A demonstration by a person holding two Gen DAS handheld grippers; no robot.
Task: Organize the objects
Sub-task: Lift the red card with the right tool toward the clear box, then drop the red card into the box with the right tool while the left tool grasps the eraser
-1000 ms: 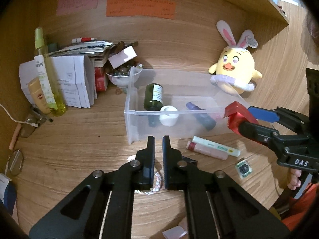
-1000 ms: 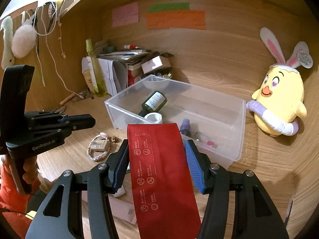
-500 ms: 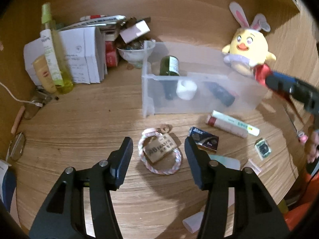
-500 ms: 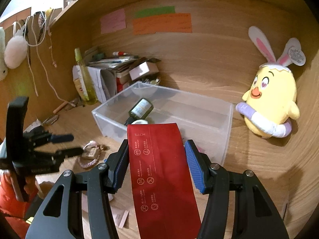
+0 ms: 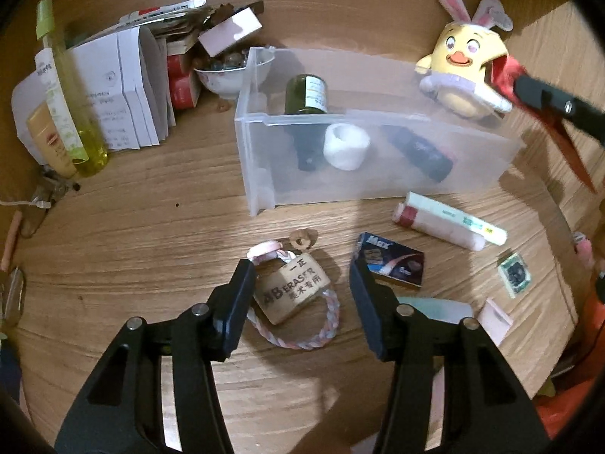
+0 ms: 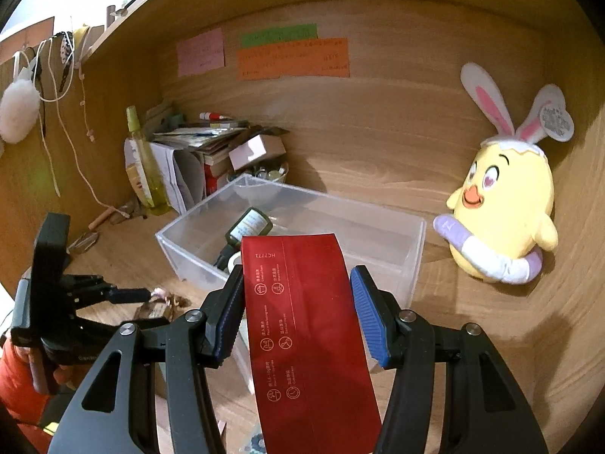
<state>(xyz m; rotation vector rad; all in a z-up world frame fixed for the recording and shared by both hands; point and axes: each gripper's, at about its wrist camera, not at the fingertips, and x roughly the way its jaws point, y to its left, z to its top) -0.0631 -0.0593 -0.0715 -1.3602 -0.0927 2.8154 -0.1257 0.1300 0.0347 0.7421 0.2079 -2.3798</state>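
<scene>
**Operator:** With both hands engaged, I am mid-collection. My right gripper (image 6: 297, 302) carries the red packet (image 6: 306, 325) between its blue pads, held over the near wall of the clear bin (image 6: 412, 265). My left gripper (image 5: 300, 283) stands spread and empty, its fingers either side of the eraser block (image 5: 293, 291) lying on the braided loop (image 5: 302, 336) on the desk (image 5: 151, 227).

**Supervisor:** Next move?

**Operator:** Probably release the packet into the bin, then close on the eraser.

**Supervisor:** Count, please.

**Operator:** Three items in the bin: one green bottle (image 5: 307, 94), one white roll (image 5: 346, 146), one dark tube (image 5: 421, 155). One plush chick (image 6: 503, 219) sits beside the bin.
</scene>
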